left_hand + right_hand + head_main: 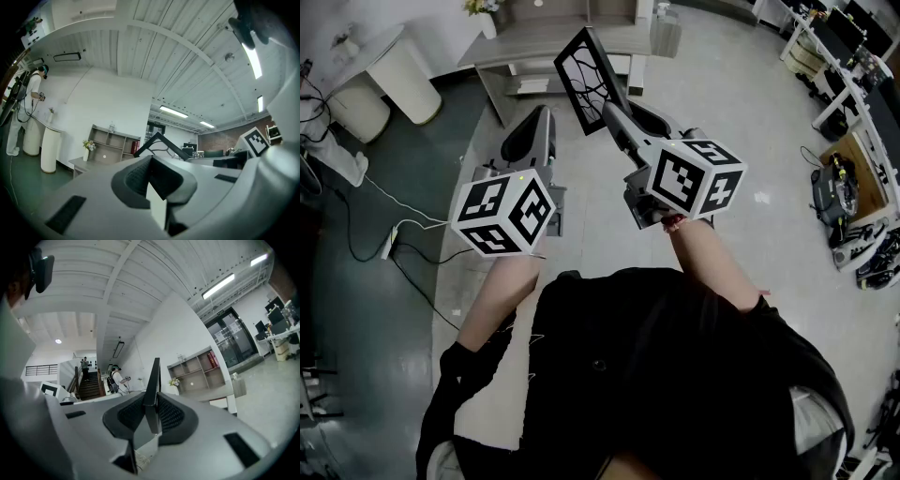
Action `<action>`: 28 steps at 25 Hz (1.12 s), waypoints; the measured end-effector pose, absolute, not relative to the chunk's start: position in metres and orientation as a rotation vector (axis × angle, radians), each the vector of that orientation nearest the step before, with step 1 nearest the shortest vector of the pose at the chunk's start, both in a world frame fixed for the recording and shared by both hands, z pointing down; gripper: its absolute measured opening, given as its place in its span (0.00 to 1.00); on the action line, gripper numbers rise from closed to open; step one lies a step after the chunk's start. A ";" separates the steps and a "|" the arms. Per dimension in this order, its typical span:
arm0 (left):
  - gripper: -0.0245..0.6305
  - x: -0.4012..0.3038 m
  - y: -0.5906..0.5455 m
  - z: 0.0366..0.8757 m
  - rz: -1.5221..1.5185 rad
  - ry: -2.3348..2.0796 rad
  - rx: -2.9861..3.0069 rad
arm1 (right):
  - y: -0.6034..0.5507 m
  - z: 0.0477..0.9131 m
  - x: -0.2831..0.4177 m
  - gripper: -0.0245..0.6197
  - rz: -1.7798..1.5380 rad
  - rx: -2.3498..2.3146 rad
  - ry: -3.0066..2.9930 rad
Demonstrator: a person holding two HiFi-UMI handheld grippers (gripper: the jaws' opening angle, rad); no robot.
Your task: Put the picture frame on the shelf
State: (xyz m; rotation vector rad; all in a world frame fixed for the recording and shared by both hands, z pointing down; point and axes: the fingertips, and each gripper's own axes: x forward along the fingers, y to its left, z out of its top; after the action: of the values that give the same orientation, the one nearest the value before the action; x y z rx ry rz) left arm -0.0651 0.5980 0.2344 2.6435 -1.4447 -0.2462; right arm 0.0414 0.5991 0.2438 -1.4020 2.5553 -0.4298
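Observation:
The picture frame [584, 75] is black with a white, branch-patterned picture. My right gripper [615, 112] is shut on its lower edge and holds it tilted in the air. In the right gripper view the frame [153, 380] stands edge-on between the pads. My left gripper [540, 117] hangs beside it to the left, jaws together with nothing in them. The grey shelf unit [546, 42] stands ahead on the floor, with open compartments, red books and a small vase of flowers [88, 146]. From the left gripper view the frame [159, 142] shows in front of the shelf [110, 146].
White cylindrical pedestals [401, 80] stand at the far left, with cables [389, 242] trailing over the dark floor. Desks and gear [853, 103] line the right side. A white bin [666, 36] sits by the shelf. A person with a backpack [27, 96] stands far left.

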 end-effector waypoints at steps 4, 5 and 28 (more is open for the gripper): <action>0.05 -0.065 0.598 0.234 -0.248 -1.451 2.639 | 0.598 0.244 0.042 0.16 -0.439 -1.399 2.554; 0.05 -0.065 0.597 0.234 -0.247 -1.452 2.638 | 0.598 0.245 0.042 0.16 -0.440 -1.400 2.554; 0.05 -0.007 0.538 0.305 -0.228 -1.452 2.502 | 0.528 0.300 0.120 0.16 -0.673 -1.376 2.497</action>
State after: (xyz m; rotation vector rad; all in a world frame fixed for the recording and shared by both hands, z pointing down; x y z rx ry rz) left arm -0.0067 0.5376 0.3047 2.5022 -1.4519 -0.2280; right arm 0.1201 0.5284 0.3004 -1.3757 2.4967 -0.6732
